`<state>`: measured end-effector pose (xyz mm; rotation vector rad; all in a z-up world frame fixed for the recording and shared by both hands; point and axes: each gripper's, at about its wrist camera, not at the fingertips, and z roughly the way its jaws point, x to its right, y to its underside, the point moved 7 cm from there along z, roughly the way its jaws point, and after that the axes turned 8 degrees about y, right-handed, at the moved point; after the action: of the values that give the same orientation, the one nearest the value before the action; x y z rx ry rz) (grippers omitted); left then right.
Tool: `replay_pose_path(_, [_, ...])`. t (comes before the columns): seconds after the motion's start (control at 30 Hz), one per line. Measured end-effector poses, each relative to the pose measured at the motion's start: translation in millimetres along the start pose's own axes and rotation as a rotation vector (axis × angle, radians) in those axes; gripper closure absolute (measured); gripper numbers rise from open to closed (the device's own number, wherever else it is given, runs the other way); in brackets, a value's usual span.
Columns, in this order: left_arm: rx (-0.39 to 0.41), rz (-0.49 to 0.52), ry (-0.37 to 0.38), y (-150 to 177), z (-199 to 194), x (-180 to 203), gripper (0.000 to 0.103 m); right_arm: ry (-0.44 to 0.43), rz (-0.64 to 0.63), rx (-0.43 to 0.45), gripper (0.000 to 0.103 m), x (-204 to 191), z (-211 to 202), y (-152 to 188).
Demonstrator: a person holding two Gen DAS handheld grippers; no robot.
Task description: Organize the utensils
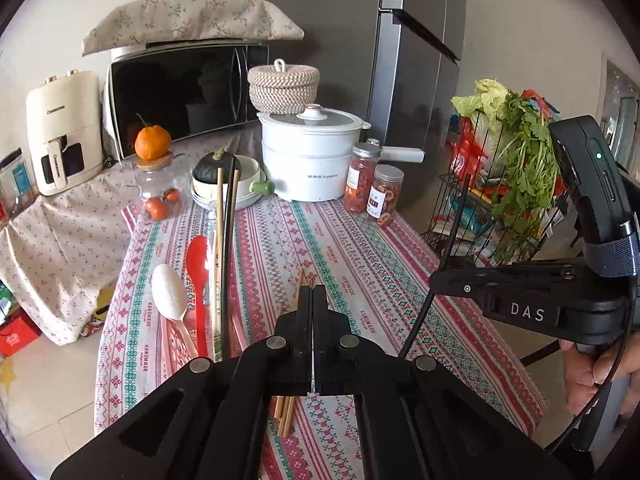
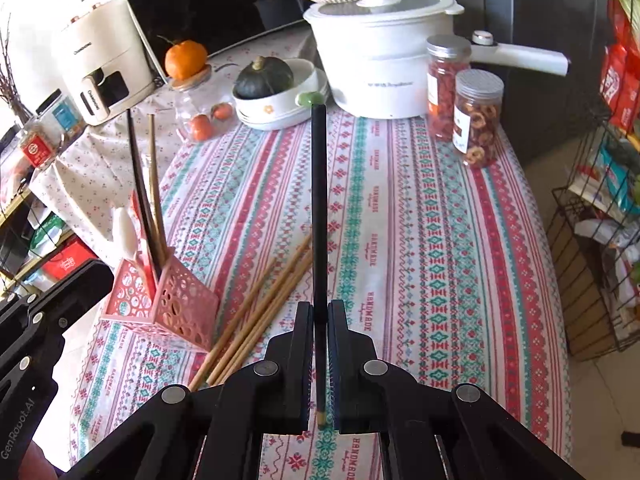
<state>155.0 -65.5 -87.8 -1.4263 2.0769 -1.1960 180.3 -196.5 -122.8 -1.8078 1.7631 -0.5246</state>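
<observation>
White air fryer [image 2: 100,76] reads "Changhong"; striped tablecloth [image 2: 400,220] repeats "HANDMADE".

Two wrist views aimed down along a cloth-covered counter [image 1: 360,248]

Each view is taken from just behind its own gripper, close above the counter; the loose wooden chopsticks [image 2: 256,312], white lidded pot [image 1: 308,160] and black microwave [image 2: 216,4] are shared.

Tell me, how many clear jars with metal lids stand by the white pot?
2. One jar of red snacks stands right beside the white pot; the other, of dried rings, stands just in front of it, nearer the table edge.
</observation>
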Motion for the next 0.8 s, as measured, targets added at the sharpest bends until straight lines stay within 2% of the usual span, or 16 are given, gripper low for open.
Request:
replay_pose_path(0.17, [0.061,0.002,0.040,-8.6,-29.0,-2.2,0.103,-0.018,-0.027,0.057,0.099,-9.5,-18.3,-8.0])
replay_pose_path(0.27, [0.035,-0.041,0.082,-8.9,-33.8,-9.5,0.103,-0.035,-0.039,0.085,0.099,-15.8,-28.0,-12.9])
replay_pose_path(0.37, [-0.076,-0.053,0.144,-0.3,-18.9,-8.6,0.103,-0.052,-0.047,0.095,0.099,-20.6,-33.0,-15.6])
replay_pose_path(0.5, [-0.244,-0.047,0.121,13.5,24.9,0.6,0.102,-0.048,-0.038,0.084,0.099,-14.7,-28.8,-17.1])
replay_pose_path(0.7, [-0.450,-0.077,0.023,14.2,115.7,2.7,0.102,-0.024,0.024,0.070,0.099,19.1,-24.3,-19.4])
replay_pose_path(0.8, [-0.507,-0.094,-0.037,13.7,165.9,-4.9,0.102,-0.020,0.066,0.054,0.099,38.0,-19.3,-20.6])
